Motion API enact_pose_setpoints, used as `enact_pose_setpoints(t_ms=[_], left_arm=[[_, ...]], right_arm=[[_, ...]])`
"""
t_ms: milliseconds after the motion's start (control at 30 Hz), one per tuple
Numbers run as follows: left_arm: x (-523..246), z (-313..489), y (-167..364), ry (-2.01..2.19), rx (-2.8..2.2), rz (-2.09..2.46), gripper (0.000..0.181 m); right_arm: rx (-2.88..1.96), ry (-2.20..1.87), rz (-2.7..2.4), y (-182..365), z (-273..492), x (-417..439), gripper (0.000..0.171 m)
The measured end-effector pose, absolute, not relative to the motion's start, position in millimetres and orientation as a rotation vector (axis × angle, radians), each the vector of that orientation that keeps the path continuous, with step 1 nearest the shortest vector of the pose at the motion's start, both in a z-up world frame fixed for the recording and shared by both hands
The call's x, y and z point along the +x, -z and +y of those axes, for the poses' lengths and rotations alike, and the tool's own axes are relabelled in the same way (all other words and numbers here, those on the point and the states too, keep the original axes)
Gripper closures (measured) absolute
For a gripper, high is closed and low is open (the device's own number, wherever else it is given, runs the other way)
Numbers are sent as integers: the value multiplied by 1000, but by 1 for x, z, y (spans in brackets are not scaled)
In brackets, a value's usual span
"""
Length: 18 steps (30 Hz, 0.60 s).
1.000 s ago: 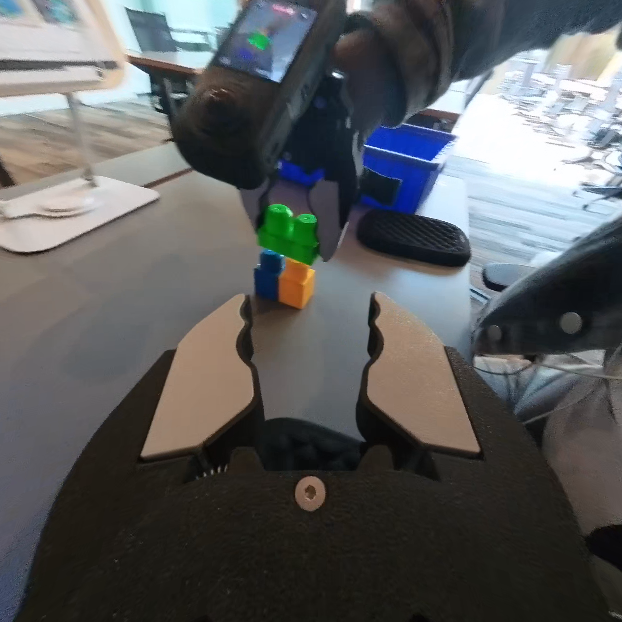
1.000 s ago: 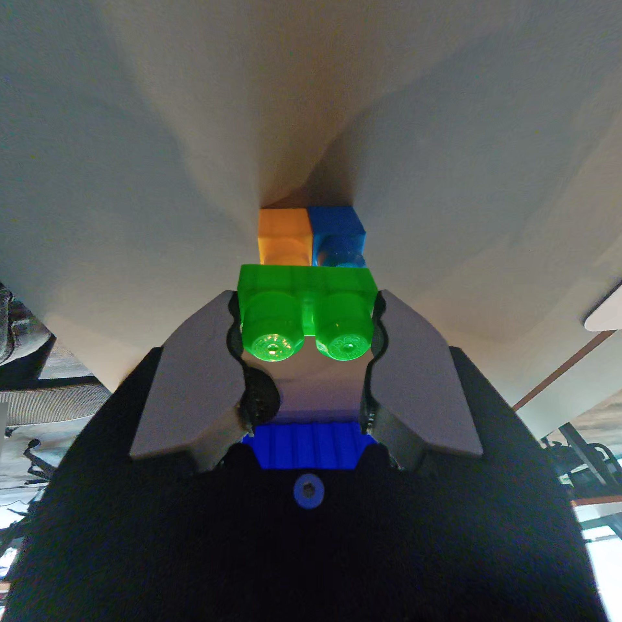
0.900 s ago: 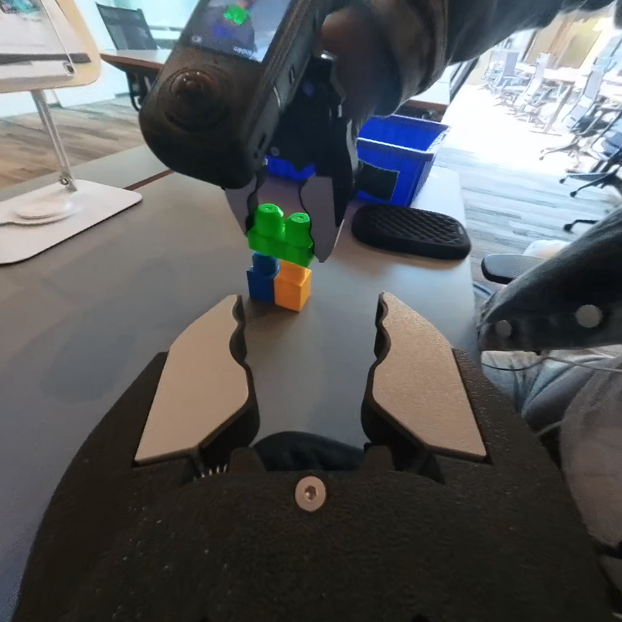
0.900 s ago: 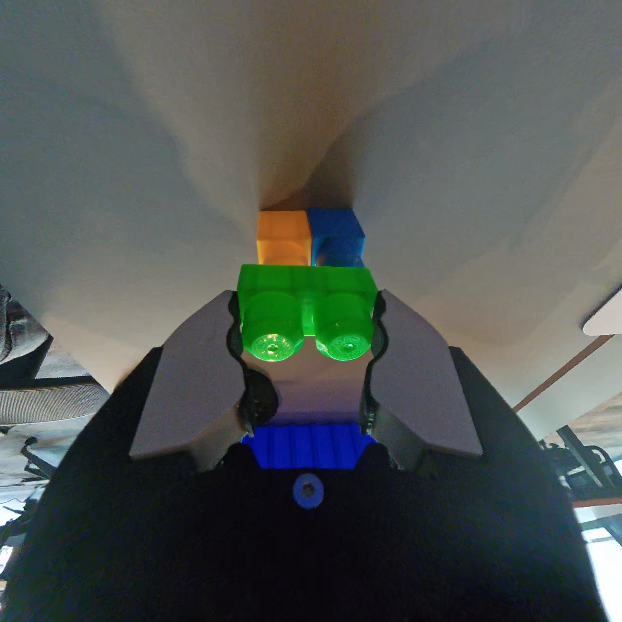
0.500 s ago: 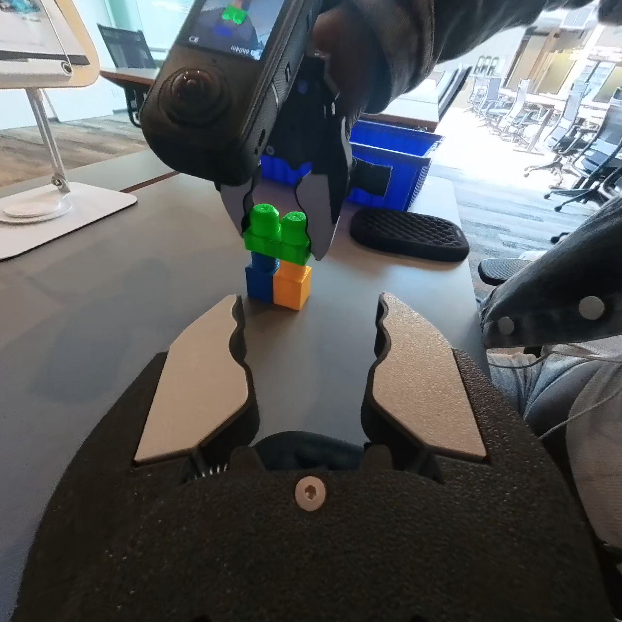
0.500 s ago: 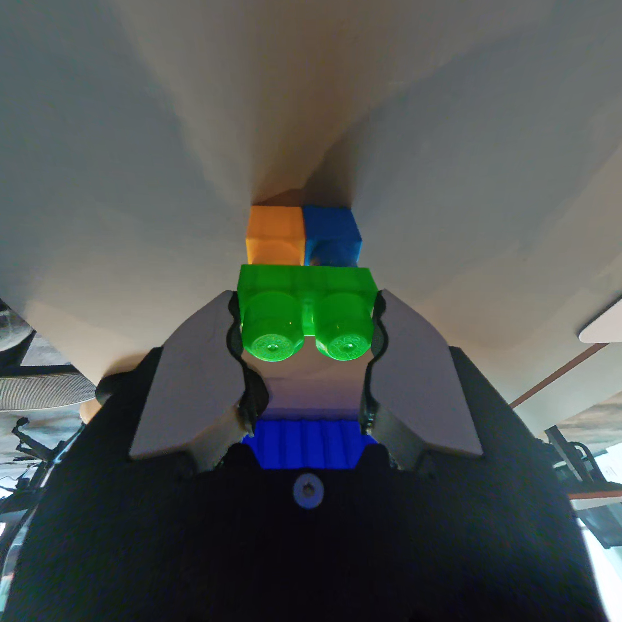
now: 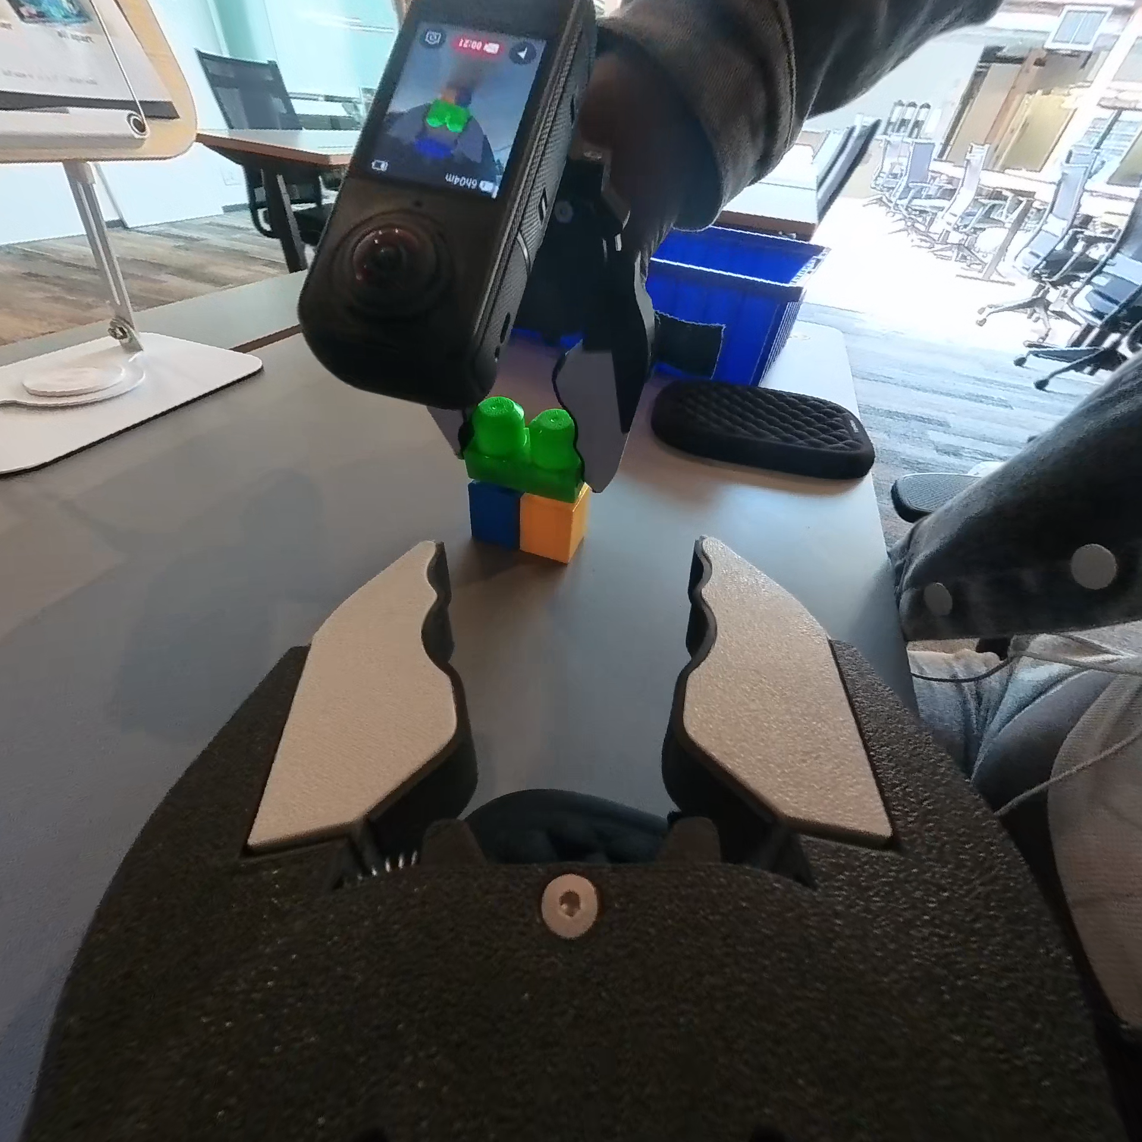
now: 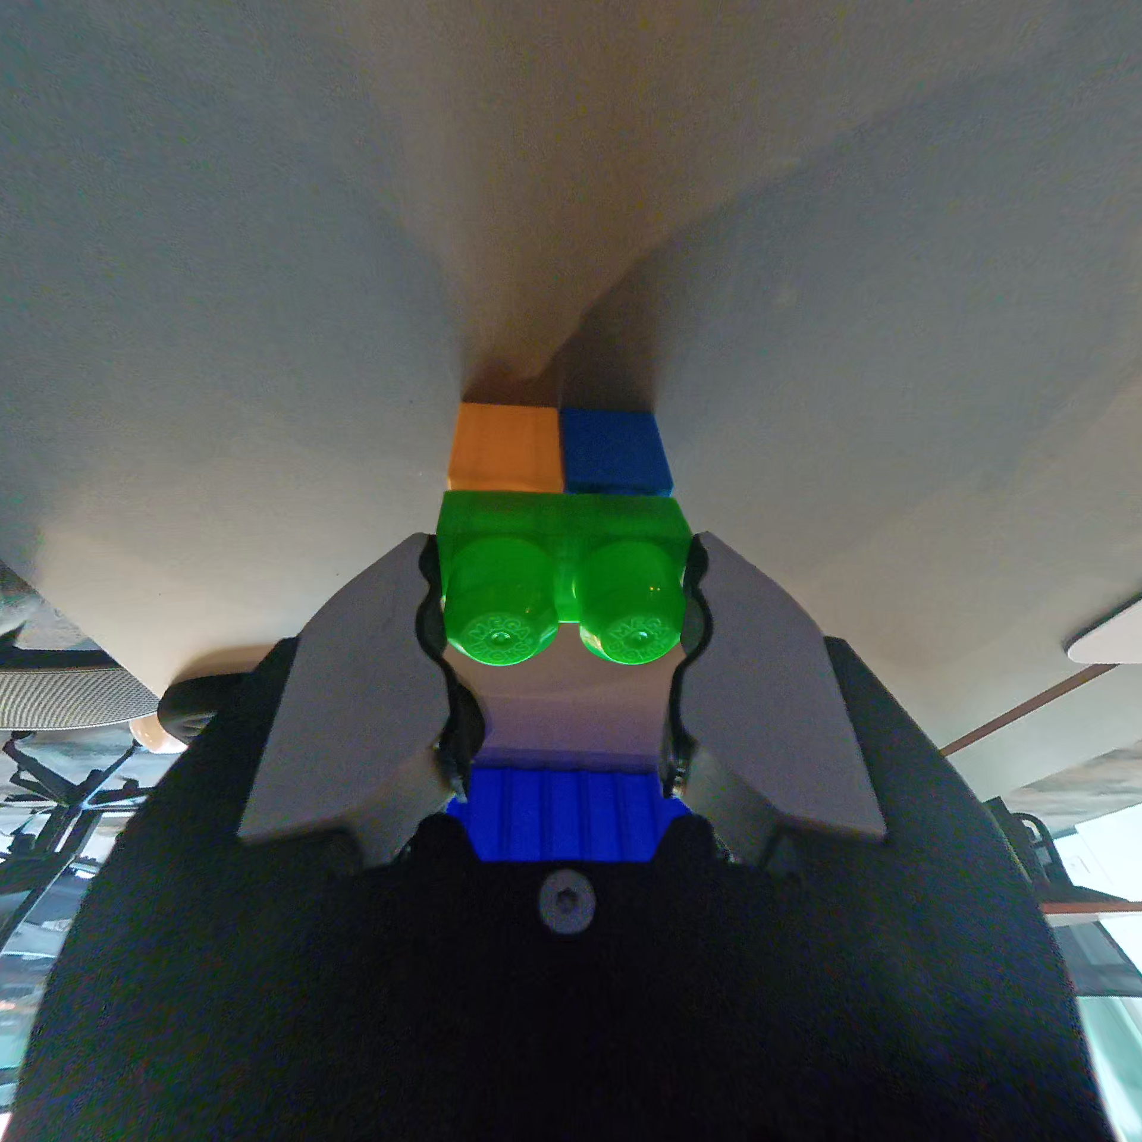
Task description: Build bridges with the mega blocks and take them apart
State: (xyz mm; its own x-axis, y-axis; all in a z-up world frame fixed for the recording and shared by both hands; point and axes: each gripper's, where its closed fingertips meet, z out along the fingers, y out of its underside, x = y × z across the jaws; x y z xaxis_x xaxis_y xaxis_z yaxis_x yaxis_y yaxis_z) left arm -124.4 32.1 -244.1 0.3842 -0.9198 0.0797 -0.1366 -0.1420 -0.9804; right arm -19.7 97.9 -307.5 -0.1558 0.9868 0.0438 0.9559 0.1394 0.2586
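A green two-stud block [image 7: 524, 451] sits across a blue block [image 7: 493, 515] and an orange block [image 7: 552, 521], which stand side by side on the grey table [image 7: 185, 525]. My right gripper [image 7: 525, 442] comes down from above and is shut on the green block's two ends. In the right wrist view the green block [image 8: 561, 565] sits between the fingertips of the right gripper [image 8: 562, 593], with the orange block [image 8: 503, 448] and blue block [image 8: 615, 451] under it. My left gripper [image 7: 568, 575] is open and empty, just short of the stack.
A blue bin [image 7: 729, 303] stands at the table's far edge, with a black padded wrist rest [image 7: 763, 428] in front of it. A white stand base [image 7: 105, 395] is at the left. A person's clothed legs [image 7: 1019, 710] are at the right table edge.
The right gripper has lowered the green block onto the blue and orange blocks; their studs no longer show. The left gripper stays open in about the same place.
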Motion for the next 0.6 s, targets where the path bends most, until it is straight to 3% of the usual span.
enact_pose_setpoints(t_ms=[600], left_arm=[[-126,28,240,983,-1526,951,108]], right_arm=[[2057,-123,2373,312,97,-33,95]])
